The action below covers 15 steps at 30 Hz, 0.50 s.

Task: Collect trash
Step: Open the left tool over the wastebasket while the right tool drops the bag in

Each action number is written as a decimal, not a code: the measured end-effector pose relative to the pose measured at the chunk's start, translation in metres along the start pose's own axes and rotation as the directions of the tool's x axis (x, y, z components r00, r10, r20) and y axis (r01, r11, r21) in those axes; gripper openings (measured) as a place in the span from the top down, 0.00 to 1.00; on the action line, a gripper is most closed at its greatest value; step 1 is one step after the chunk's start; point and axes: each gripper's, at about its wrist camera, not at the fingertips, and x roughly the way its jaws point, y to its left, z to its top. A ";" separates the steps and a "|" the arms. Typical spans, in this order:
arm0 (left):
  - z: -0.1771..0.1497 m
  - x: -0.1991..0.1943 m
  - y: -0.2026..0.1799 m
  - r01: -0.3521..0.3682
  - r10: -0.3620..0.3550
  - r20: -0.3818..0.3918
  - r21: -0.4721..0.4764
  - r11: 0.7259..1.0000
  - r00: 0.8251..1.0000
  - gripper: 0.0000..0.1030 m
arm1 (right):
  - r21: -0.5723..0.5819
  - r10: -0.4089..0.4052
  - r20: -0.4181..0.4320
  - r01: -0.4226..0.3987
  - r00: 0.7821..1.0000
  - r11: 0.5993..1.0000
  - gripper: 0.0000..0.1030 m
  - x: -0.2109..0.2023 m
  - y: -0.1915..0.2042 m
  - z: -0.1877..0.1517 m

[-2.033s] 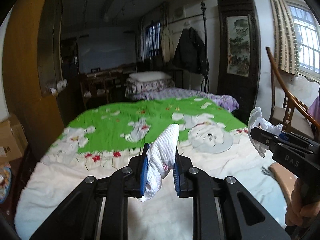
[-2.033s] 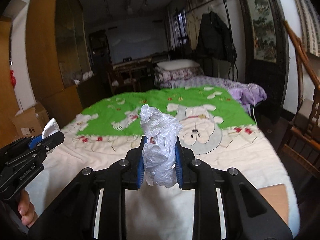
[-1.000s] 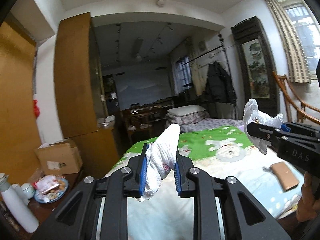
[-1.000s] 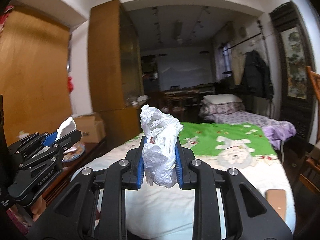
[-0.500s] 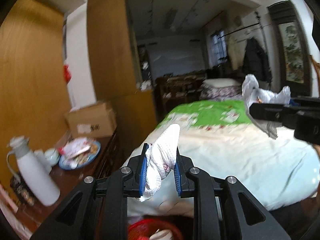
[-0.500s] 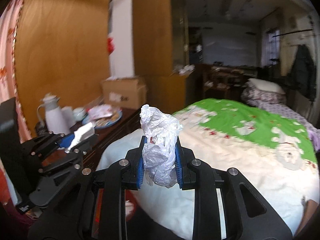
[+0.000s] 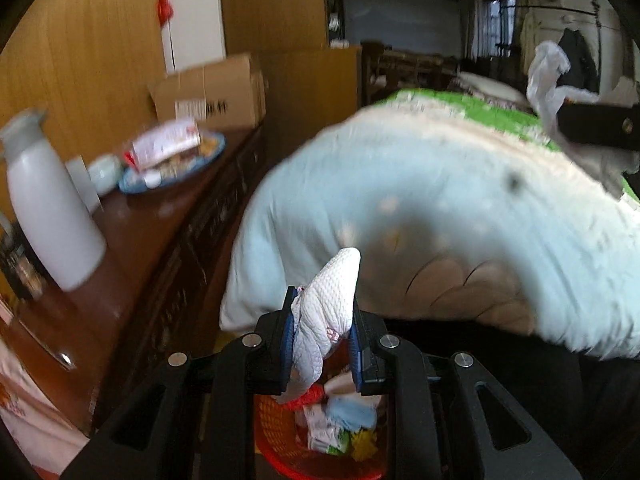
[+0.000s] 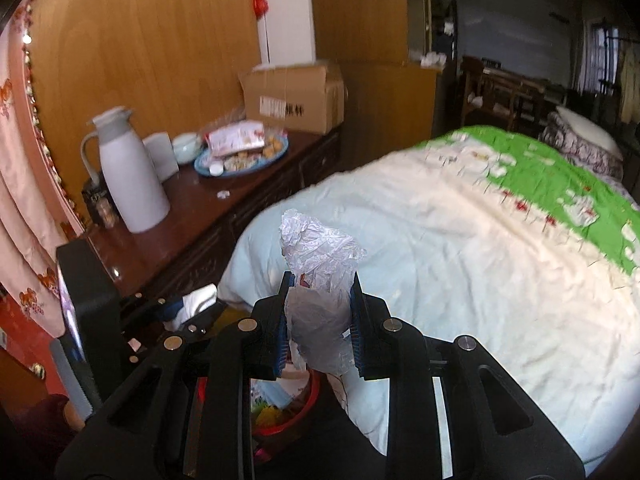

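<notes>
Pinching a tissue (image 7: 326,312), the left tongs (image 7: 322,344) hang above the red bin (image 7: 280,428) at frame bottom; right tongs (image 8: 320,324) pinch a bag (image 8: 318,280).

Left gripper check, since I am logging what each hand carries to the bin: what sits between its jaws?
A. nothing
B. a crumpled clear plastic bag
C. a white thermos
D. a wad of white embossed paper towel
D: the left gripper has its blue-padded jaws closed on a white embossed paper towel, above the red basket.
</notes>
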 end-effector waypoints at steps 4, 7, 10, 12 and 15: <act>-0.012 0.024 0.005 0.012 -0.013 -0.064 -0.021 1.000 0.998 0.75 | 0.007 0.003 -0.039 -0.003 0.999 1.000 0.74 0.017 -0.003 0.000; -0.018 0.032 0.007 0.013 -0.016 -0.095 -0.031 0.999 0.995 0.57 | 0.008 0.006 -0.053 -0.006 0.999 1.000 0.74 0.024 -0.003 -0.002; -0.021 0.028 0.008 0.005 -0.009 -0.092 -0.043 0.999 0.996 0.41 | 0.007 0.010 -0.062 -0.009 0.998 1.000 0.74 0.028 -0.002 -0.003; -0.020 0.024 0.009 -0.005 0.002 -0.083 -0.044 0.999 0.997 0.36 | 0.006 0.011 -0.063 -0.011 0.998 1.000 0.74 0.027 -0.001 -0.003; -0.016 0.013 0.009 -0.023 0.020 -0.059 -0.046 0.999 0.998 0.29 | 0.003 0.014 -0.050 -0.014 0.999 1.000 0.74 0.021 0.000 -0.003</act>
